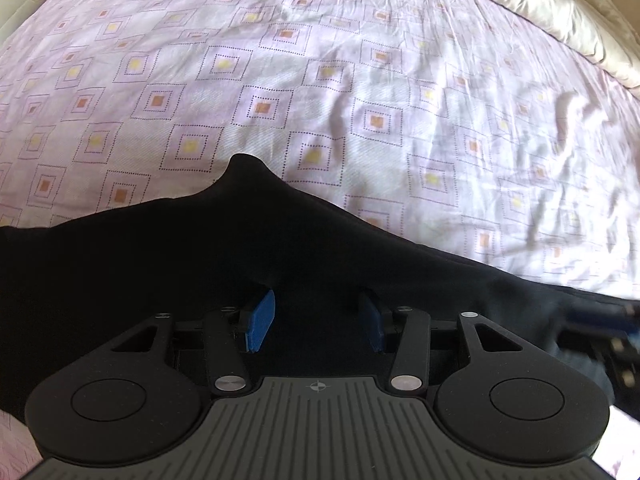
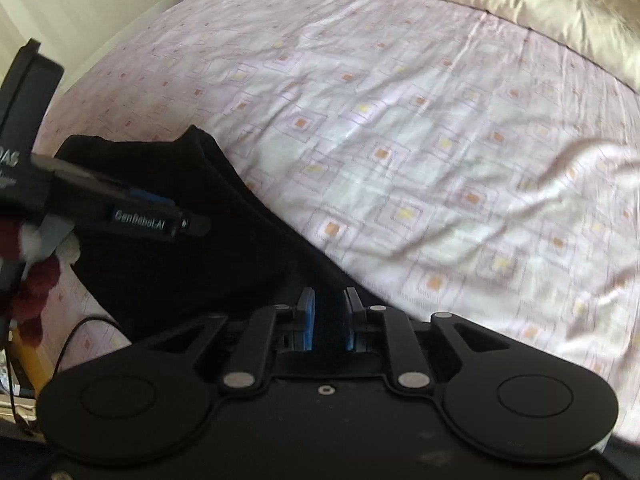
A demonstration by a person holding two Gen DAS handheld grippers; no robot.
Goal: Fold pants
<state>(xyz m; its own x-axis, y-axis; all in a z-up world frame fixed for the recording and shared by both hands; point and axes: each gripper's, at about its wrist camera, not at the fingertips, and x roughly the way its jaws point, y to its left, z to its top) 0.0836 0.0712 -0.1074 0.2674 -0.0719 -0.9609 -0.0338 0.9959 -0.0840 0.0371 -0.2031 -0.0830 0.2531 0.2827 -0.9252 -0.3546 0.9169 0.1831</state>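
We see black pants [image 1: 248, 256] lying on a bed sheet [image 1: 360, 80] of pale lilac printed with dotted squares, each with a small yellow or orange centre. In the left wrist view the dark cloth spreads across the lower half of the picture, from the left edge to the right, and rises to a small peak near the middle of its far edge. The left gripper [image 1: 316, 324] points steeply down at that cloth; its blue pads [image 1: 262, 322] stand clearly apart, with black fabric showing in the gap and below them, but we cannot tell whether the pads press on any of it or merely hover over it. At the right edge of this view a blurred piece of the other tool shows. In the right wrist view the pants [image 2: 208, 248] run from the left middle down toward the centre, their far edge bunched into a rounded fold, and the sheet [image 2: 440, 140] beside them is wrinkled. The right gripper [image 2: 330, 320] has its jaws a narrow way apart, and the dark cloth lies in the slot between the blue pads [image 2: 307, 326]; whether they pinch it we cannot tell. The left tool crosses this view at the left, held by a hand in a dark red and white glove [image 2: 32, 264]. A cream duvet [image 2: 480, 4] is heaped along the far side of the bed.
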